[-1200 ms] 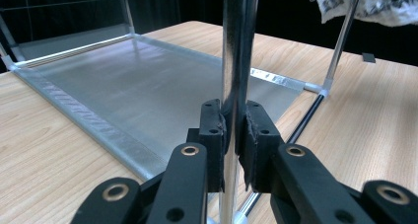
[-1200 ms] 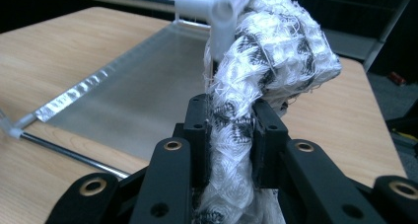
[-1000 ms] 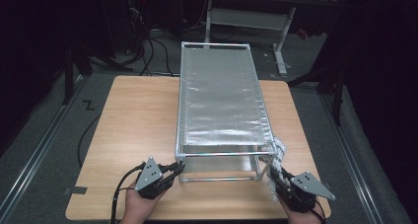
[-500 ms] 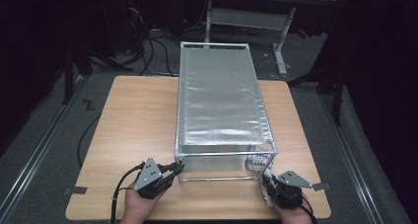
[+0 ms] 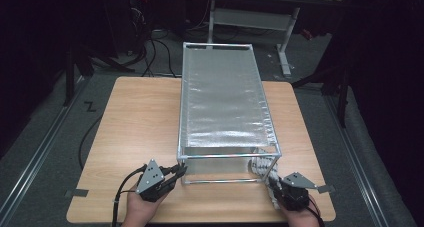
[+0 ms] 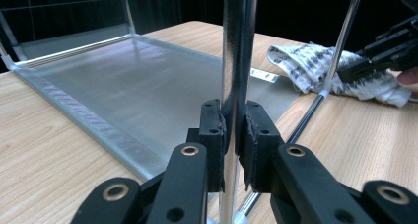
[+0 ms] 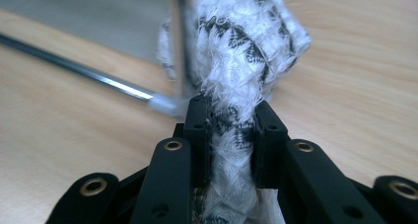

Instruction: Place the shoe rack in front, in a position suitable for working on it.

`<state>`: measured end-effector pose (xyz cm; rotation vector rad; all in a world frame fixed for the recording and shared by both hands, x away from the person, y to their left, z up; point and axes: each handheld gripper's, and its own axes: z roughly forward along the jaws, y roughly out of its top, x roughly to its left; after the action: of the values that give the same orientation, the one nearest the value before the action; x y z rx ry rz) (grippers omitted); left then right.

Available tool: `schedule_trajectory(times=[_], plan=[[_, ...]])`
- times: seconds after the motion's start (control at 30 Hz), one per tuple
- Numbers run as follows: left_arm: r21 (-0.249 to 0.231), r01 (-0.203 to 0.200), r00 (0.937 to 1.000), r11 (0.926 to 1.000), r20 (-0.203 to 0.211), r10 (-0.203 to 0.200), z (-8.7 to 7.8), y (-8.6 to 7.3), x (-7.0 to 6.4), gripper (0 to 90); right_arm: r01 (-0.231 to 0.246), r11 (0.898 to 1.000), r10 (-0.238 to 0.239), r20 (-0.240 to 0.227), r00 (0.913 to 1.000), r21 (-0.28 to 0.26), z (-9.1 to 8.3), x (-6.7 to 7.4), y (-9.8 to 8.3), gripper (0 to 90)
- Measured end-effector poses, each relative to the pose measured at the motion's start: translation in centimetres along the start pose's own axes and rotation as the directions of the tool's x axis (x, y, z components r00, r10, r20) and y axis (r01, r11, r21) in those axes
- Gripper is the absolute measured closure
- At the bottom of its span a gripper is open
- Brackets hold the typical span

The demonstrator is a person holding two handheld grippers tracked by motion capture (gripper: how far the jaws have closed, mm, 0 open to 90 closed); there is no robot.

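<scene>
Wooden table (image 5: 135,117), dark room. Left gripper (image 6: 231,135) is clamped on the rack's front post (image 6: 238,51); right gripper (image 7: 230,123) pinches the patterned cloth (image 7: 246,41) against the near-right leg. A sideways yank could probably drag the light rack.

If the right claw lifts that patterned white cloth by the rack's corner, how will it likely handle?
The cloth looks soft and crumpled, bunched between the right claw, so it would probably hang limp and sag. Its fuzzy weave suggests it is light and unlikely to slip. It lies against the rack's corner post, so it might drag or snag there.
</scene>
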<state>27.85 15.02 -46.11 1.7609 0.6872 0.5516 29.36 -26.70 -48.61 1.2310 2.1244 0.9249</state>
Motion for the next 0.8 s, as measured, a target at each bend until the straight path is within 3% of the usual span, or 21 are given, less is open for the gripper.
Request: schedule_trajectory(times=[0.17, 0.3, 0.43, 0.67, 0.8], plan=[[-0.001, -0.001, 1.0, 1.0, 0.002, 0.001, -0.4, -0.1, -0.1, 80.5, -0.02, 0.998, 0.025, 0.073, 0.997, -0.068, -0.5, -0.8, 0.6, 73.5], [0.0, -0.002, 1.0, 1.0, -0.004, 0.002, -0.8, -0.2, -0.3, 80.4, -0.036, 0.99, 0.049, 0.094, 0.9944, -0.133, -0.5, -1.1, 1.4, 73.6], [-0.001, 0.002, 0.9999, 1.0, -0.016, -0.002, -1.3, -0.4, -0.3, 80.3, -0.025, 0.986, 0.038, 0.073, 0.9966, -0.163, 0.2, -0.7, 2.4, 73.7], [0.003, 0.003, 0.9995, 1.0, -0.031, -0.003, -1.9, -0.6, -0.2, 80.2, 0.037, 0.983, -0.034, 0.019, 0.9992, -0.178, 0.8, 1.1, 3.2, 74.8], [0.004, 0.009, 0.9995, 0.9999, -0.031, -0.009, -2.1, -0.6, 0.0, 80.4, 0.036, 0.982, -0.037, 0.0, 0.9993, -0.184, 0.7, 1.4, 3.3, 75.3]])
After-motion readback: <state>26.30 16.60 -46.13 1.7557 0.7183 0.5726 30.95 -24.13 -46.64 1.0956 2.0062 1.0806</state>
